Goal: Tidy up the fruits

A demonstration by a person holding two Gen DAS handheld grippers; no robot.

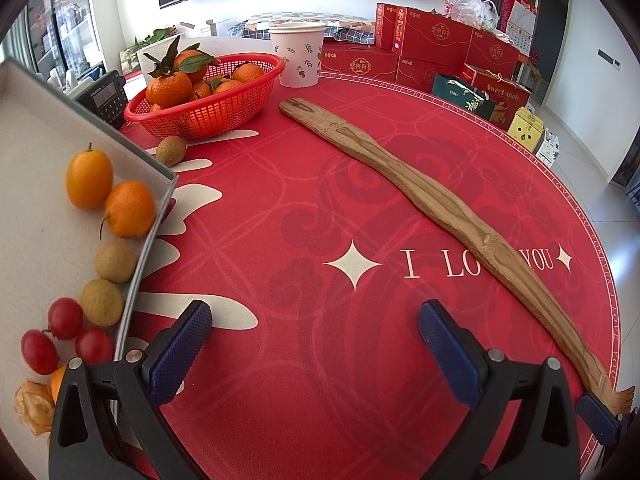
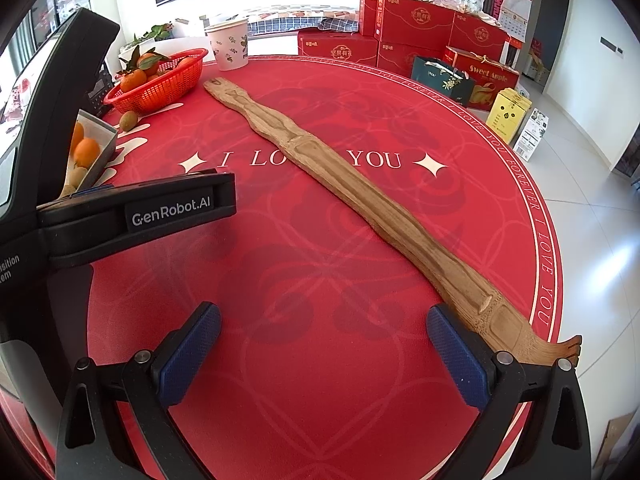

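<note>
While both claws hang over the red tablecloth [image 1: 304, 208] w/ nothing in them, the loose longan [image 1: 171, 151] is the bit that matters. It sits alone on the cloth, far ahead and off to the left of my left gripper [image 1: 314, 336], just in front of the red basket [image 1: 208, 116] of mandarins [image 1: 169, 89] and just beside the far corner of the grey tray [image 1: 158, 216]. Left jaws spread wide, empty. Right gripper [image 2: 324, 344] same: wide apart, empty, and the longan [image 2: 129, 119] is way up-left of it, w/ my own left tool in between. So left is the nearer one, I reckon.

Tray hugs the left side of my left claw: two kumquats [image 1: 89, 179], two longans [image 1: 115, 261], three cherry tomatoes [image 1: 65, 318] lined along its wall, plus something dried and papery at the near end, can't tell what.

The stray is roundish, no real long axis, so approach angle prob. doesn't matter; reach fwd-left. The long wooden back-scratcher [image 1: 420, 200] runs diagonally ahead-right, well apart from that path.
</note>
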